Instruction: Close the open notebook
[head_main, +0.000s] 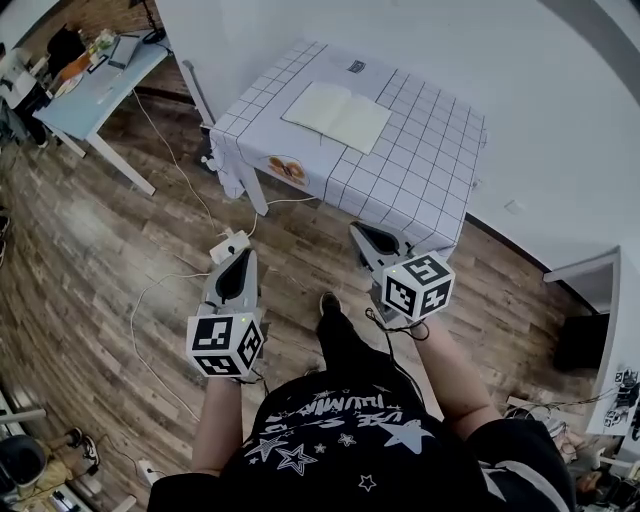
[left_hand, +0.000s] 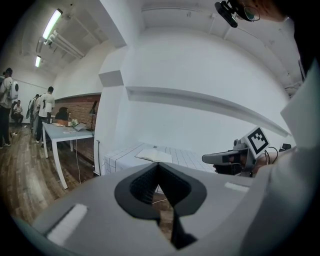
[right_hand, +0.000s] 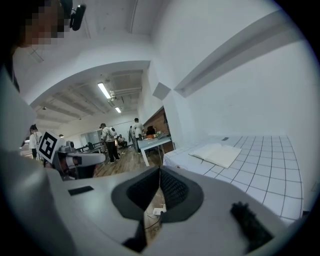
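Open notebook (head_main: 337, 116) flat on table (head_main: 420, 170), long axis slanting crosswise; left gripper (head_main: 240, 256) and right gripper (head_main: 366, 233) well short of it, right likely nearer, fingers (right_hand: 172, 190) closed, empty.

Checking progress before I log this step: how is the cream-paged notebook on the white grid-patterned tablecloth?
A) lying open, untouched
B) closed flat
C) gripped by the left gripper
A: the cream-paged notebook lies open on the white grid-patterned tablecloth; the left gripper and right gripper hang short of it, shut.
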